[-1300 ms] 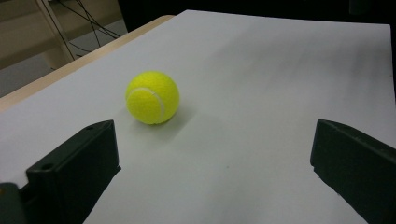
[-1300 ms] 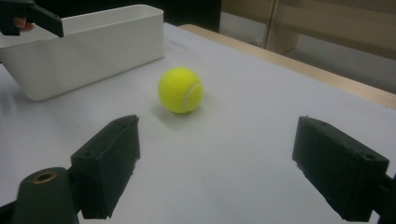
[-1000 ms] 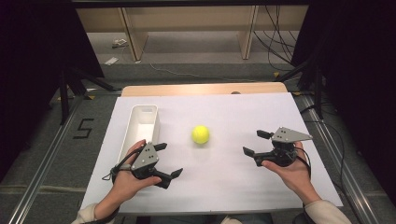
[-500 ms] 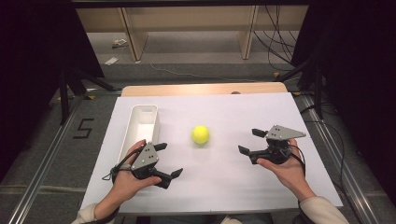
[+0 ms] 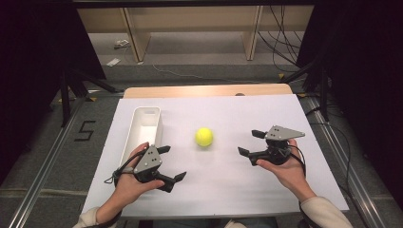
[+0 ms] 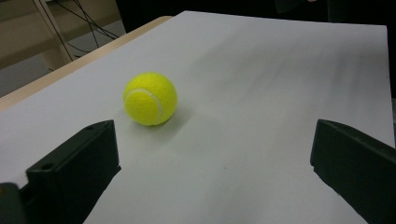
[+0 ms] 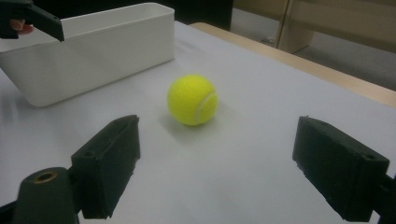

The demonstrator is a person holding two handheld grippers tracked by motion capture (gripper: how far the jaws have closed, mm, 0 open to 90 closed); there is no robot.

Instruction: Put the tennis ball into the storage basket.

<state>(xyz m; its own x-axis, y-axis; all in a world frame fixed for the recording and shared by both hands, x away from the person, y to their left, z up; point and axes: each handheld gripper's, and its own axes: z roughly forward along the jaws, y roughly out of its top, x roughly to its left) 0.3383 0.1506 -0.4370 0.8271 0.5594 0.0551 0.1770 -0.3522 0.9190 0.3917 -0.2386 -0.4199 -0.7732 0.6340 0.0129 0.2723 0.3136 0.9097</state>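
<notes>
A yellow tennis ball (image 5: 204, 137) rests on the white tabletop (image 5: 223, 185), near its middle. My left gripper (image 5: 172, 163) is held low at the front left, its jaws spread wide and nothing between them. In the left gripper view the ball (image 6: 150, 98) lies ahead, just beyond the left jaw. My right gripper (image 5: 249, 142) is to the right of the ball, open and pointing at it. The right gripper view has the ball (image 7: 192, 100) a short way ahead between the two open jaws, not touching either.
A long white bin (image 5: 144, 129) stands left of the ball, just beyond my left hand; it looks empty, and its side wall (image 7: 93, 51) shows behind the ball. The table's far wooden edge (image 5: 204, 90) borders the sheet. Cables (image 5: 280, 42) and shelving lie beyond.
My right gripper has moved left, closer to the ball. The left gripper and the ball have stayed where they were.
</notes>
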